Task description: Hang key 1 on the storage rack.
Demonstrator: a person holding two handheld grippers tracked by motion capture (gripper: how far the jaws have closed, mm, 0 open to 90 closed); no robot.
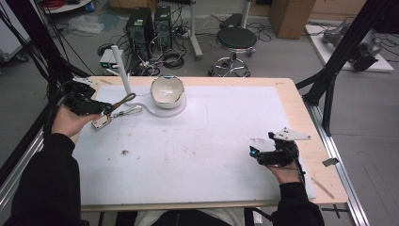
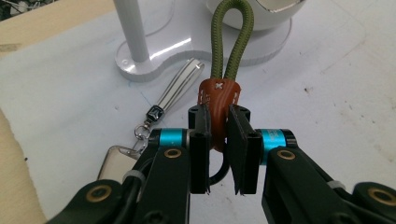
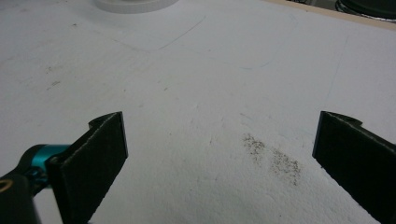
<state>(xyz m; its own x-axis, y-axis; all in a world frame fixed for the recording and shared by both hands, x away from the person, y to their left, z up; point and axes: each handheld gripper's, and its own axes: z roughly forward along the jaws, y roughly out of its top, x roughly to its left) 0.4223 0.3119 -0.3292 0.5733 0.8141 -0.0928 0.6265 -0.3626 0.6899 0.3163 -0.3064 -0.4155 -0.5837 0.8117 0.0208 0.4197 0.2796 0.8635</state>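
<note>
Keyring, its brown leather collar [image 2: 219, 100] clamped between the closed jaws of the left gripper [image 2: 218, 140], above the white mat [image 1: 197, 141] near the table's far-left corner. An olive cord loop [image 2: 232, 39] projects forward from the collar toward the white post [image 2: 133, 30] of a stand; a striped strap [image 2: 180, 86] and a metal clasp [image 2: 142, 130] trail below and to the side, the clasp's plate [image 1: 101, 122] at or near the mat. Behind the post, on the same stand base [image 2: 187, 51], sits a white bowl [image 1: 167, 89].

Risk, as judged: the pads grip only the narrow collar, so a tug from the trailing clasp, should it catch the base, could twist or pull the keyring free; the limp loop could also fold against the post rather than pass over it.

Left hand [image 1: 70, 121]: palm up, gripper roughly level, aimed at the stand. Right gripper [image 1: 266, 153]: jaws wide apart, holding nothing, low over bare mat at near right.
</note>
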